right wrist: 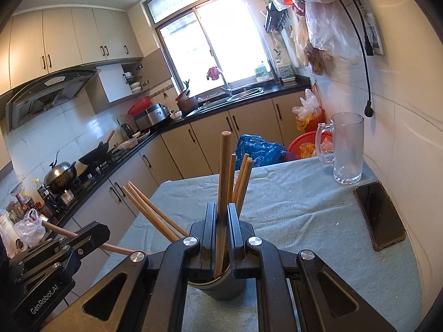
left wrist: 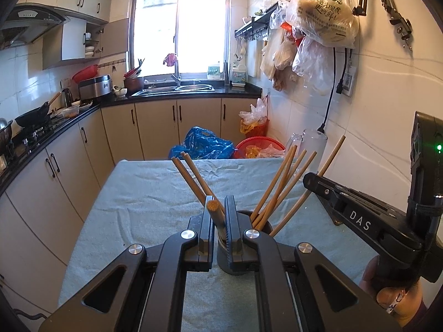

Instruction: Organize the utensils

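- Both pairs of jaws are clenching on a single wooden chopstick each: the left gripper (left wrist: 218,221) is pinching the left chopstick (left wrist: 215,212) near its upper end, and the right gripper (right wrist: 221,235) is pinching the right chopstick (right wrist: 223,182) partway down its shaft.
- Each held chopstick is already standing with its lower end inside the dark grey utensil holder (right wrist: 224,287), which is sitting on the towel-covered tabletop (right wrist: 290,207) directly under both grippers.
- Other chopsticks (left wrist: 279,185) are leaning out of the holder in a fan, some tilting left and some right.
- In the right wrist view, the right chopstick's long axis is running nearly upright, its top rising well above the jaws; the left one is pointing almost straight at its camera, so its tilt is hard to judge.
- Judging from this, the coming move is turning on the holder lying straight below along each stick's axis: letting go should be enough for them to settle in.
- A glass mug (right wrist: 346,149) and a phone (right wrist: 380,214) are lying well apart on the far right, away from the work.
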Available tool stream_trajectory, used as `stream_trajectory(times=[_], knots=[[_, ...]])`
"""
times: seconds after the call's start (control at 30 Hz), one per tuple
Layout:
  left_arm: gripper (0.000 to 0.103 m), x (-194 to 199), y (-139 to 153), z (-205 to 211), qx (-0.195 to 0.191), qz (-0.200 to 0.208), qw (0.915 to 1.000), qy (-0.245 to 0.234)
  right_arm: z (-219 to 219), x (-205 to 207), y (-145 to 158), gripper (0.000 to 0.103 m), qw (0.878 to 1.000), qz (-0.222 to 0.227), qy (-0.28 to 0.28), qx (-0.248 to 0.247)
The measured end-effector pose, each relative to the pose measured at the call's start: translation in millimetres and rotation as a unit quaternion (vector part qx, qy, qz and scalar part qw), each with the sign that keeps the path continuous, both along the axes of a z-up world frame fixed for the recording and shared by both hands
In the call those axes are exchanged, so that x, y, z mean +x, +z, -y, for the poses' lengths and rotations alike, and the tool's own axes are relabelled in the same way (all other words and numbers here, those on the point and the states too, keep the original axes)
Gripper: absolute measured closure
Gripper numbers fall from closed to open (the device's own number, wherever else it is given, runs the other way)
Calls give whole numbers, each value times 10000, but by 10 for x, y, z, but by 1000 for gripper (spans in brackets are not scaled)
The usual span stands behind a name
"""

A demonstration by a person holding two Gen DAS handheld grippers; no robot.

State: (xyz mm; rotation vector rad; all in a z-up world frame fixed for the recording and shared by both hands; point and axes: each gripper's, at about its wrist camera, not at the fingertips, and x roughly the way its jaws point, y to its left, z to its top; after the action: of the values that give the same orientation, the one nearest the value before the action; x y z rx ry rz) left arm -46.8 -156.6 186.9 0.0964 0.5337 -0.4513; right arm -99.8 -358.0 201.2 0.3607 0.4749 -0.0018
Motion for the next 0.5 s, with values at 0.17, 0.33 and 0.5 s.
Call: stream_trajectory(times=[0.17, 0.33, 0.5], knots=[[97, 74, 131, -110, -441, -32, 9990, -34, 6, -10, 48, 95, 10000, 76, -54, -7], [97, 150, 246, -247, -862, -154, 9962, 13, 2, -6, 110, 95, 9998, 169, -79, -11], [97, 158, 259, -263, -904, -158, 9958, 29, -27, 1, 135, 95, 9998, 196, -50, -74]])
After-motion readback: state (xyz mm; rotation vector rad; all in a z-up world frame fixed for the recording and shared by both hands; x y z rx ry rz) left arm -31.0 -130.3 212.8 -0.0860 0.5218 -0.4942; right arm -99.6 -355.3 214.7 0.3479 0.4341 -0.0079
